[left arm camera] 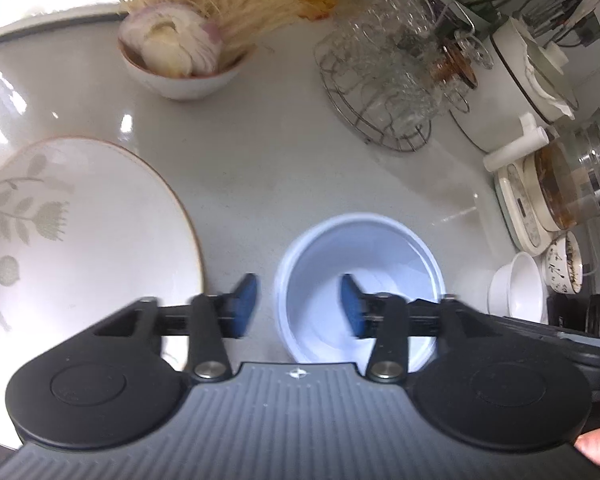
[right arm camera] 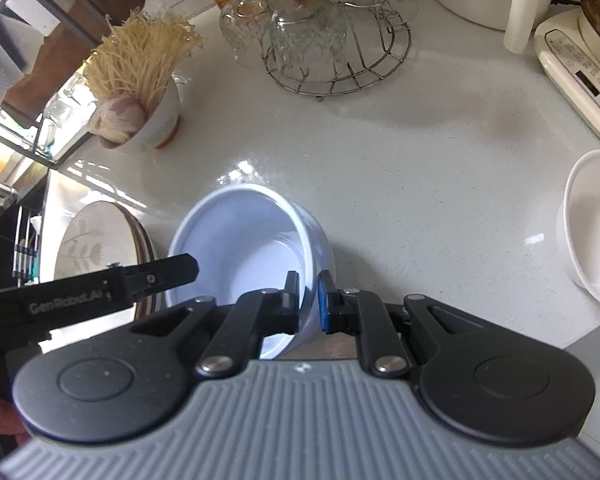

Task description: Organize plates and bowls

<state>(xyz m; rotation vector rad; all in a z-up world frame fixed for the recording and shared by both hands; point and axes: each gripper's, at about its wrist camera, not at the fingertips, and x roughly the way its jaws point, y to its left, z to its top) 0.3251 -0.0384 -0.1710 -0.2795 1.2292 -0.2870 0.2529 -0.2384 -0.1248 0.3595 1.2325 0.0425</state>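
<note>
A pale blue bowl point(left arm camera: 360, 264) point(right arm camera: 244, 240) is on the white counter. My right gripper point(right arm camera: 309, 300) is shut on the blue bowl's near right rim, one finger inside and one outside; the bowl looks tilted. My left gripper point(left arm camera: 298, 304) is open and empty, its jaws straddling the bowl's left rim from above. A white plate with a leaf pattern point(left arm camera: 80, 232) point(right arm camera: 96, 248) lies left of the bowl. In the right wrist view the plate tops a small stack. A white bowl point(left arm camera: 516, 288) point(right arm camera: 592, 228) sits to the right.
A bowl with onion and enoki mushrooms point(left arm camera: 180, 56) point(right arm camera: 140, 120) stands at the back left. A wire rack of glasses point(left arm camera: 384, 80) point(right arm camera: 324, 32) is behind. A white pot point(left arm camera: 512, 80), a kettle on its base point(left arm camera: 572, 188) and a patterned bowl point(left arm camera: 564, 264) line the right side.
</note>
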